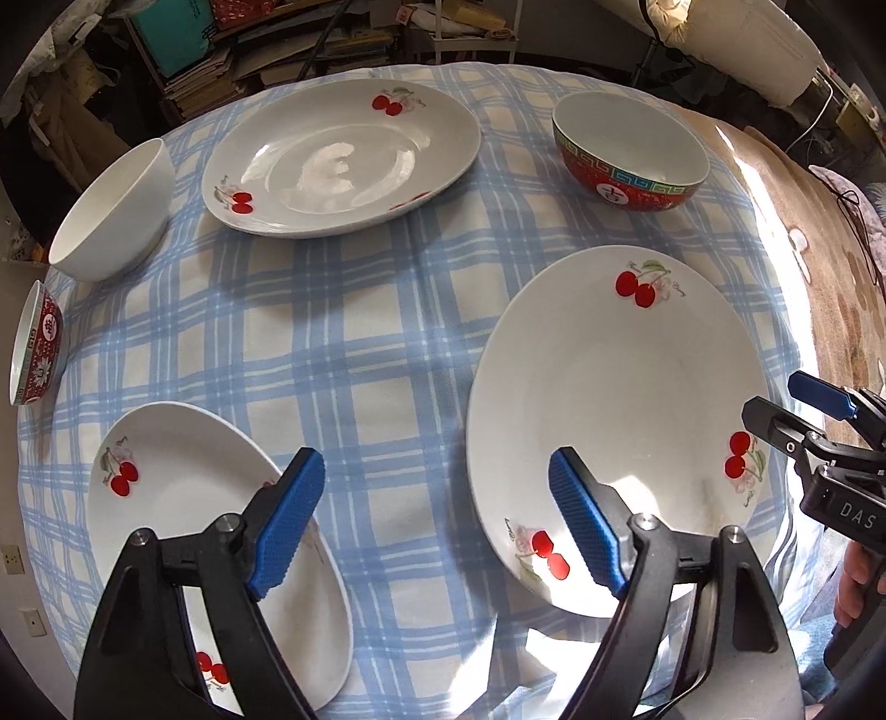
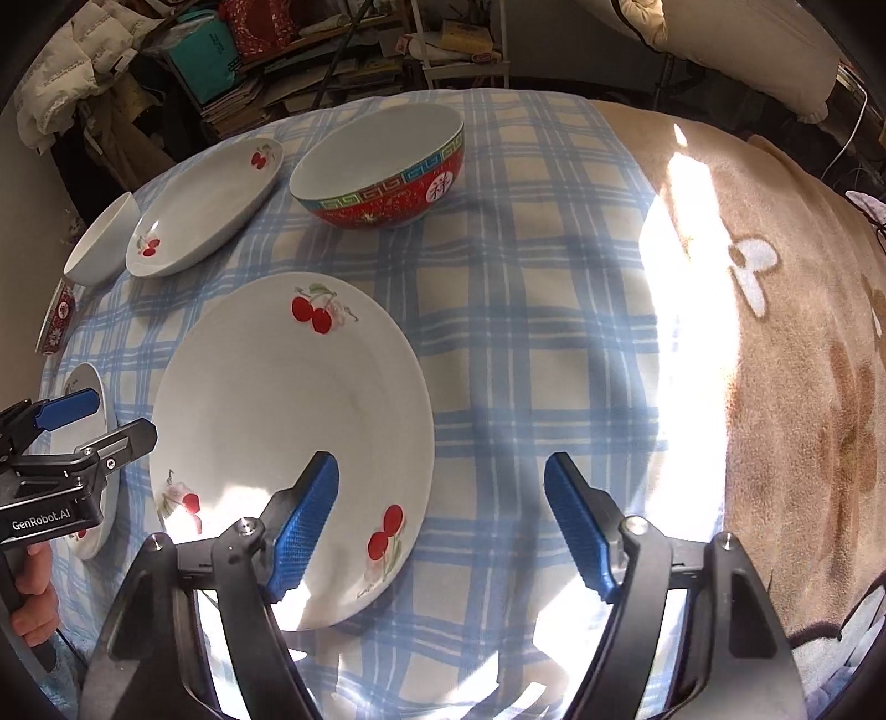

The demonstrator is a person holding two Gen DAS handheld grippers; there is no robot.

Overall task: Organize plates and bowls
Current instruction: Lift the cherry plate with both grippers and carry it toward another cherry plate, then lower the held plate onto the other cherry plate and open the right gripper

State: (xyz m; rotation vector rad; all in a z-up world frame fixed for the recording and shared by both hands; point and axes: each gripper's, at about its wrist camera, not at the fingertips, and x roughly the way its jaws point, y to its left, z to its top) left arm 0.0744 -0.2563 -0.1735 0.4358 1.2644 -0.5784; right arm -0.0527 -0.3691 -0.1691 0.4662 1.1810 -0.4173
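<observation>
Three white plates with cherries lie on the blue checked cloth: a near-left plate, a near-right plate and a far plate. A white bowl, a large red bowl and a small red bowl stand around them. My left gripper hangs open over the cloth between the two near plates, holding nothing. My right gripper is open and empty too, its left finger over the near-right plate, whose right rim lies between the fingers.
A brown flowered blanket covers the surface right of the checked cloth, with a bright sun patch. Shelves of books and boxes crowd the far side. A hand grips the left gripper's handle. The small red bowl sits at the cloth's left edge.
</observation>
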